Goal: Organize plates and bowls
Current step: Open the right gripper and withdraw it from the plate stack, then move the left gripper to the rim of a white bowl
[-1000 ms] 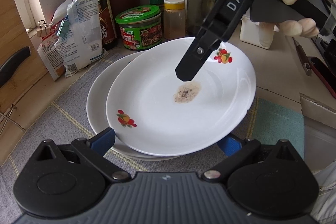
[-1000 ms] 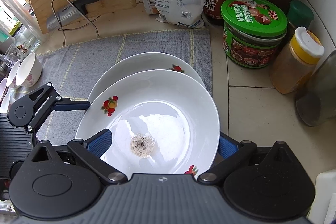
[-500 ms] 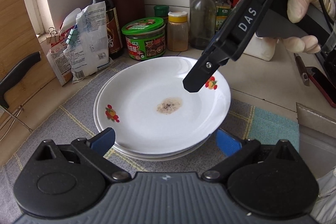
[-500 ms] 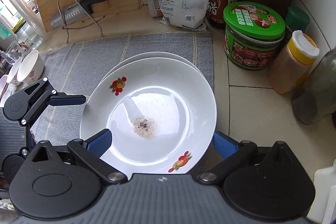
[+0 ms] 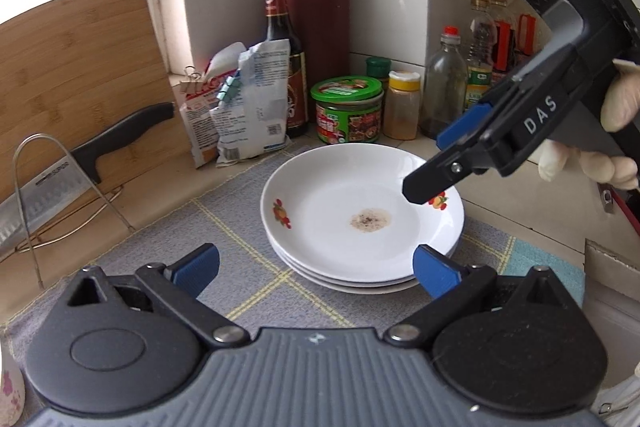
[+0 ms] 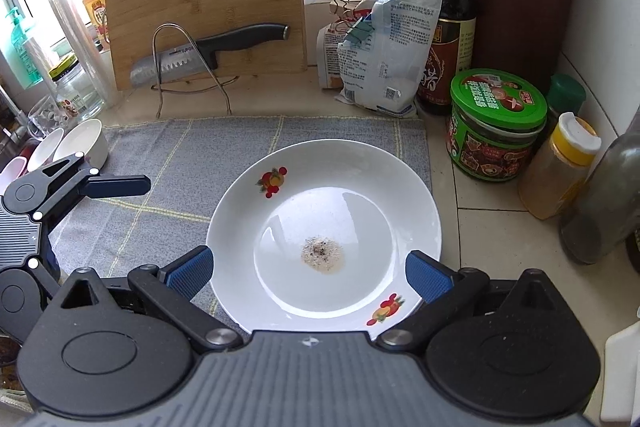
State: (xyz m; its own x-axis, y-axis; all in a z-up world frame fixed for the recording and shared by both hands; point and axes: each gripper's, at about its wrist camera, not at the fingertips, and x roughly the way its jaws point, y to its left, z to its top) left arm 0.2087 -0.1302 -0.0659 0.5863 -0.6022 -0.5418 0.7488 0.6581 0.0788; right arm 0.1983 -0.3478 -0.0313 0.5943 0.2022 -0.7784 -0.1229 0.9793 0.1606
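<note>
Stack of white plates (image 5: 362,223) sits on grey checked mat (image 5: 240,227), near jars at back. Top plate (image 6: 324,231) carries fruit prints on rim and speckled brown residue (image 6: 322,250) at centre. Right gripper (image 6: 310,273) hovers above plate's near edge, jaws spread wide, holding nothing. Left gripper (image 5: 316,265) likewise wide, empty, just short of stack. Green-lidded jar (image 6: 496,123) and yellow-capped spice jar (image 6: 558,167) stand beside plate on counter. Small white bowls (image 6: 68,147) off mat's left edge.
</note>
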